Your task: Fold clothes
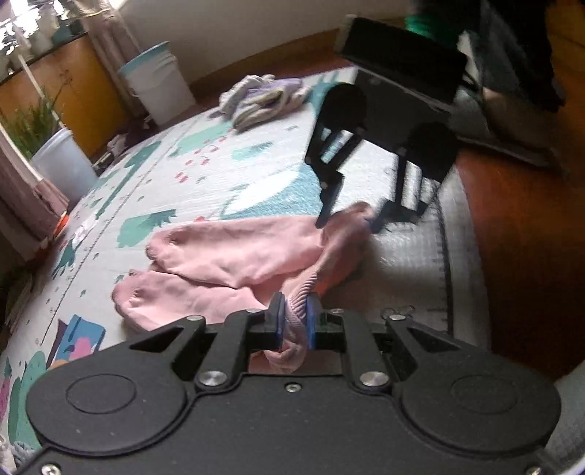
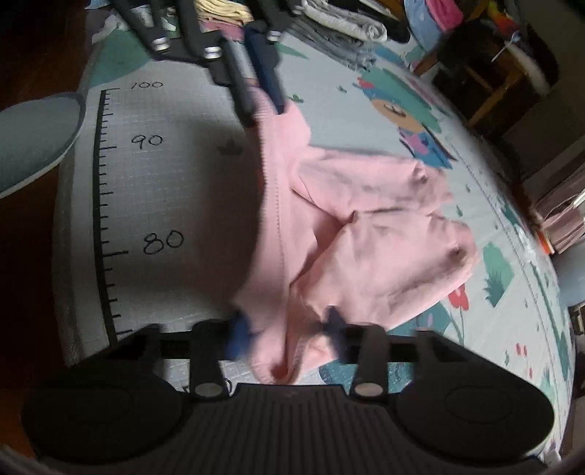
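Pink pants (image 1: 234, 263) lie on the patterned play mat (image 1: 204, 171), legs pointing left in the left wrist view. My left gripper (image 1: 294, 318) is shut on the ribbed waistband at one corner. My right gripper (image 1: 345, 219) shows across from it, its fingers on the waistband's other corner. In the right wrist view the pants (image 2: 365, 226) spread to the right, and my right gripper (image 2: 287, 329) has the waistband bunched between its blurred fingers, which stand fairly wide apart. The left gripper (image 2: 263, 102) holds the far corner.
A pile of unfolded clothes (image 1: 263, 95) lies at the mat's far end, with a white bucket (image 1: 157, 84) beyond. Stacked folded clothes (image 2: 340, 25) sit at the mat's edge. A printed ruler (image 2: 106, 204) runs along the mat by the wooden floor (image 1: 519, 237).
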The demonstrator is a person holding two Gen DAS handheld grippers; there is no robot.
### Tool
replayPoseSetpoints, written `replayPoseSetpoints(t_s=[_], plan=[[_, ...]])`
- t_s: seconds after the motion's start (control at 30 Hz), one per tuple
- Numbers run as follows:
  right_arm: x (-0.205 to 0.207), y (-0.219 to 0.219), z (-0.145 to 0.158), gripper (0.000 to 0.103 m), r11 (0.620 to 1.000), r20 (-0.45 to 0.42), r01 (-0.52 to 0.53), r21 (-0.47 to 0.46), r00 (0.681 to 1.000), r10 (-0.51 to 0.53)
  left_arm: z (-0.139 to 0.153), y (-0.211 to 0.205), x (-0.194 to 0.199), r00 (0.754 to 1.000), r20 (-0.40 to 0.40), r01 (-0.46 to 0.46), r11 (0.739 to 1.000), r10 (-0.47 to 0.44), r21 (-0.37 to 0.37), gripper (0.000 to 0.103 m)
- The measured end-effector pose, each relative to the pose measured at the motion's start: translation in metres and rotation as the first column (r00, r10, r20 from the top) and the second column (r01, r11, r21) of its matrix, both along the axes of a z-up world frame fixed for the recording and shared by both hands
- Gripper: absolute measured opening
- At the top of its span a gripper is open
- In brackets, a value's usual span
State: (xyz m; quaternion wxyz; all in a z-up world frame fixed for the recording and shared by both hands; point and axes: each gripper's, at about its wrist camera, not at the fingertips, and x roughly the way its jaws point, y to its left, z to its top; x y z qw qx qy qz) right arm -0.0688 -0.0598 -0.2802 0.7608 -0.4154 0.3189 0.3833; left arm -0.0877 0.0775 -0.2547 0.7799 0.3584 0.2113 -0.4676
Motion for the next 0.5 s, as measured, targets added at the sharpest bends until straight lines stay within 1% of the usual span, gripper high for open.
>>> replayPoseSetpoints(t_s=[0.03,0.1,0.17,0.3,0.37,0.4,0.43,0.5], plan=[[0.0,0.0,0.0,0.037,1.0,-0.001,-0.008,-0.001,1.0,0.008,-0.002,-0.001,0.0,1.0,-0.002,0.001,1.0,-0.001,0.002,0.012],[0.002,-0.001,0.001,0.03,1.0,-0.012,-0.007,0.008,1.0,0.007,-0.005,-0.003,-0.001,1.0,-0.003,0.003,1.0,-0.003,0.01,0.012],[0.004,-0.002,0.003,0.024,1.0,-0.031,0.006,0.023,1.0,-0.005,-0.008,-0.003,-0.003,1.0,0.006,0.011,1.0,-0.011,0.022,0.012],[0.01,-0.004,0.005,0.022,0.998,-0.071,0.034,0.05,0.997,-0.031,-0.015,-0.003,-0.009,0.999,0.029,0.021,0.999,-0.023,0.041,0.013],[0.013,-0.005,0.006,0.022,0.996,-0.089,0.054,0.066,0.995,-0.048,-0.018,-0.002,-0.014,0.999,0.047,0.019,0.999,-0.021,0.036,0.026],[0.015,-0.006,0.006,0.022,0.995,-0.096,0.062,0.072,0.994,-0.055,-0.019,0.001,-0.017,0.998,0.058,0.015,1.0,-0.016,0.027,0.044],[0.016,-0.006,0.007,0.022,0.995,-0.102,0.069,0.077,0.993,-0.061,-0.019,0.004,-0.02,0.997,0.076,0.007,1.0,-0.007,0.011,0.056],[0.017,-0.007,0.007,0.022,0.994,-0.106,0.075,0.084,0.992,-0.066,-0.019,0.012,-0.026,0.994,0.106,-0.01,1.0,0.012,-0.018,0.058]])
